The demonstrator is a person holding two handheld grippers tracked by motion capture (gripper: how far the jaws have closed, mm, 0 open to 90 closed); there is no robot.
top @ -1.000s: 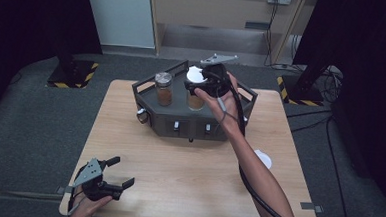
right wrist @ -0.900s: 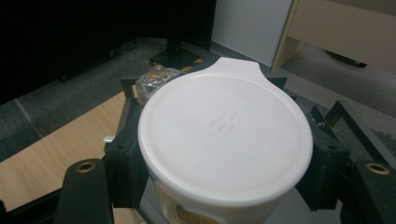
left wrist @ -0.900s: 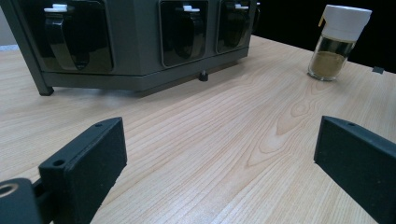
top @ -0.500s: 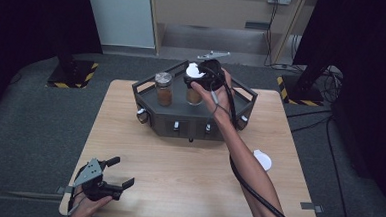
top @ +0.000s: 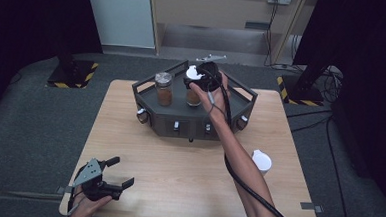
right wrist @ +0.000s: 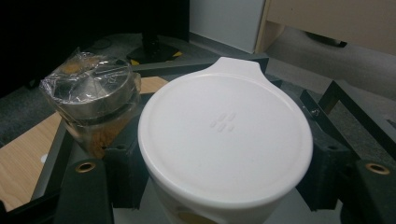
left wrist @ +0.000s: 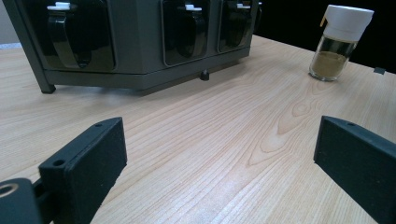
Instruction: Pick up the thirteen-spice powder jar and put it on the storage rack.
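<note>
One white-capped spice jar (right wrist: 224,140), glass and slippery, sits clamped below its cap in the right gripper (right wrist: 224,186); the left gripper (left wrist: 219,158) gapes empty.

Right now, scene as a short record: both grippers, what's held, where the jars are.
right gripper: shut on white-capped jar, over the rack
rack: dark, at the table's far side
silver-lidded jar: stands on the rack, beside the held jar
left gripper: open, nothing between its fingers, near the table's front edge
second white-capped jar: stands on the table, right of the forearm
</note>
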